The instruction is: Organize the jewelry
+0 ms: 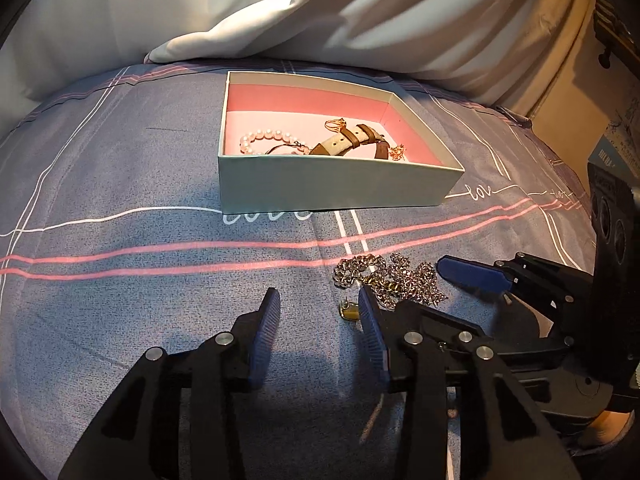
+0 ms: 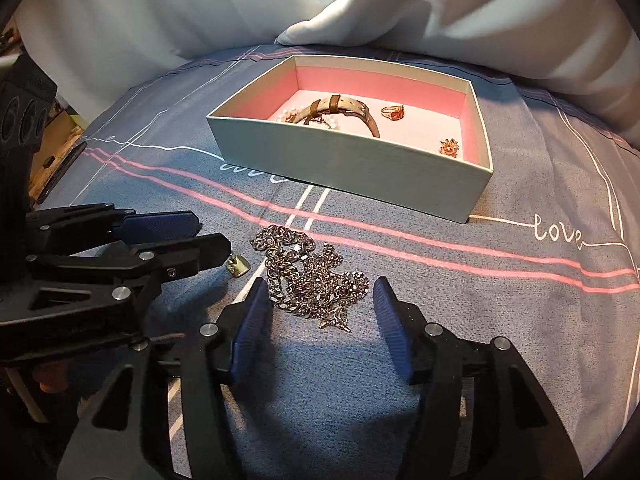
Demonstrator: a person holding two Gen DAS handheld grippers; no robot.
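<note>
The chain (image 2: 310, 276) lies heaped on the bedspread (image 2: 480, 300), in front of the box (image 2: 352, 168). It is judged limp, slippery and fairly heavy, best pinched at the thick middle of the heap. The right gripper (image 2: 320, 304) stands open around it, holding nothing. The left gripper (image 1: 318, 308) is open and empty beside a small earring (image 1: 347, 313), half hidden behind a finger. The bracelet (image 1: 266, 138) in the box is partly covered by a watch (image 1: 352, 140).

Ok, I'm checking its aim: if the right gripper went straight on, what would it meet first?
Most likely the chain pile, lying just ahead of the open right gripper; depth is hard to judge.
</note>
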